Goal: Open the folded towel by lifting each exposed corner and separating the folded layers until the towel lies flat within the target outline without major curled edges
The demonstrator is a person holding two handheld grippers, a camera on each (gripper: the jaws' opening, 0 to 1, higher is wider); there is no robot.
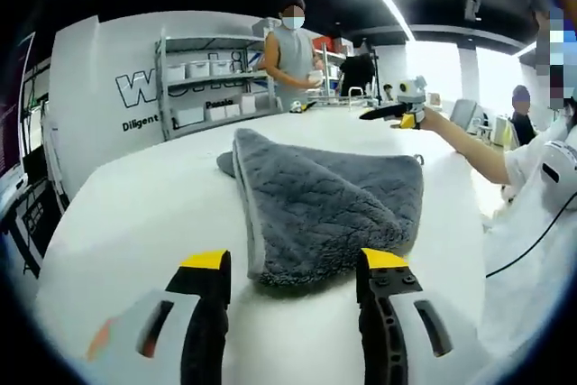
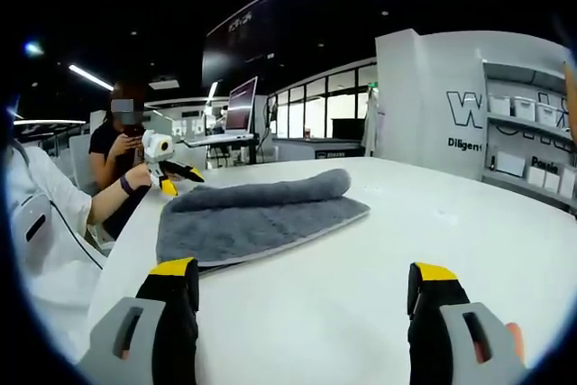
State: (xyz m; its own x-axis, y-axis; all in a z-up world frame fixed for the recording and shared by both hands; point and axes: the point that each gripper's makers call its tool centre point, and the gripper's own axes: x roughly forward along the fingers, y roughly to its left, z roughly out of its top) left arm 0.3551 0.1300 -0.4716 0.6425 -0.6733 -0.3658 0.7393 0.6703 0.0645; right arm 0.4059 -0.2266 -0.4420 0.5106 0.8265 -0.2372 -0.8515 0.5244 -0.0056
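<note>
Left gripper view: a grey plush towel [image 1: 329,205] lies folded on a white table [image 1: 144,214], directly ahead of the left gripper [image 1: 293,263], whose yellow-tipped jaws stand apart and hold nothing. The folded edge, with its pale trim, runs toward the camera; the upper layer bulges softly and slumps toward the far side.

In the right gripper view the same towel [image 2: 257,214] sits ahead and to the left of the right gripper [image 2: 302,277], also spread wide and empty, with a thick roll along the towel's far edge.

The cloth looks soft, light and limp, likely to drape and sag rather than hold shape, and its deep pile should give the jaws good purchase. The near corner of the top layer, close to the left gripper, looks the most sensible place to pinch, taking only one thickness.
</note>
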